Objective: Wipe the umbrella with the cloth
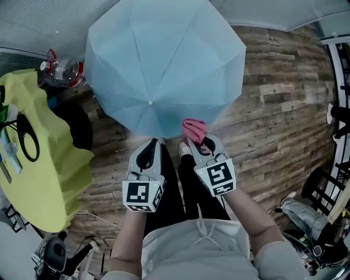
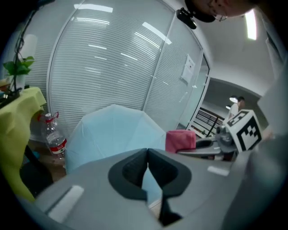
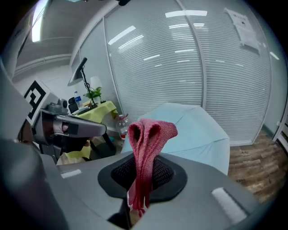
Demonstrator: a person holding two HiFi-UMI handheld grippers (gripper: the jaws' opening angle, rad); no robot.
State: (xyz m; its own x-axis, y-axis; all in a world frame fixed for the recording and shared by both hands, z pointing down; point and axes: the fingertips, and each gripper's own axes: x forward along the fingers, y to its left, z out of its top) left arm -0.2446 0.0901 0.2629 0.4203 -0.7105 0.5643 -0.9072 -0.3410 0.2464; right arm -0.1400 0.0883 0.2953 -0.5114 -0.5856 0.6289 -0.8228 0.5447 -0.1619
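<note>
Pink knit cloth (image 3: 150, 134) pinched by right gripper (image 3: 144, 173) near domed blue umbrella (image 1: 164, 60); left gripper (image 2: 147, 167) pressed together.

Ceiling strip light (image 2: 250, 24) is lighting evenly; glare is streaking the glass partition (image 3: 180, 54); gripper views are bending, darkening at corners.

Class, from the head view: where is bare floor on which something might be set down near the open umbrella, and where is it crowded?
Bare: the wooden floor right of the umbrella, between its rim, the wall and the clutter in the bottom right corner. Crowded: left, where the water bottle and yellow-draped table press close to the umbrella.
</note>
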